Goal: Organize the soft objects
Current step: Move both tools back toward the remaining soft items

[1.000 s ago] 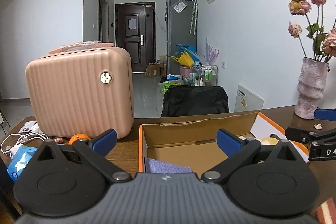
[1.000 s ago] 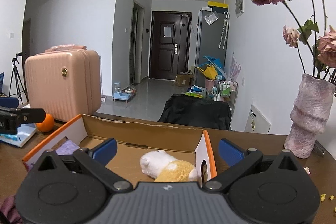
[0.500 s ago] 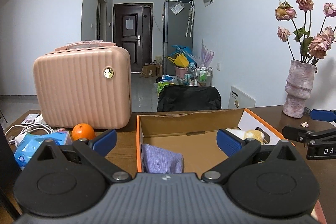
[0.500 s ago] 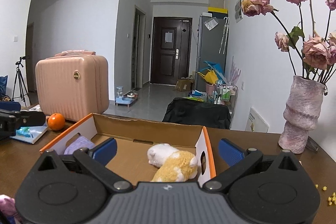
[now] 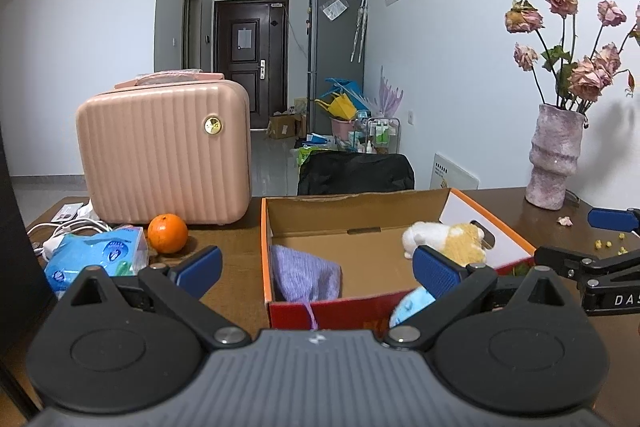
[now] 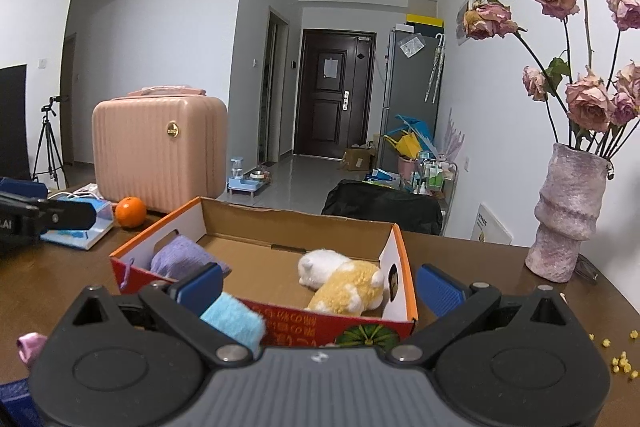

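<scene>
Both grippers retreated, revealing more wooden table (image 6: 472,255).

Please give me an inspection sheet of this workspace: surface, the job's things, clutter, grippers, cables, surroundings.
Surface: brown wooden table, yellow crumbs at right.
Job's things: cardboard box holds a purple cloth and a white-and-yellow plush toy; a light blue soft item lies in front of the box; a pink item at the table's left edge.
Clutter: orange, tissue pack, pink suitcase, vase of dried roses.
Grippers: left gripper and right gripper both open, empty.
Cables: white cables beside the suitcase.
Surroundings: hallway, dark door, tripod.
</scene>
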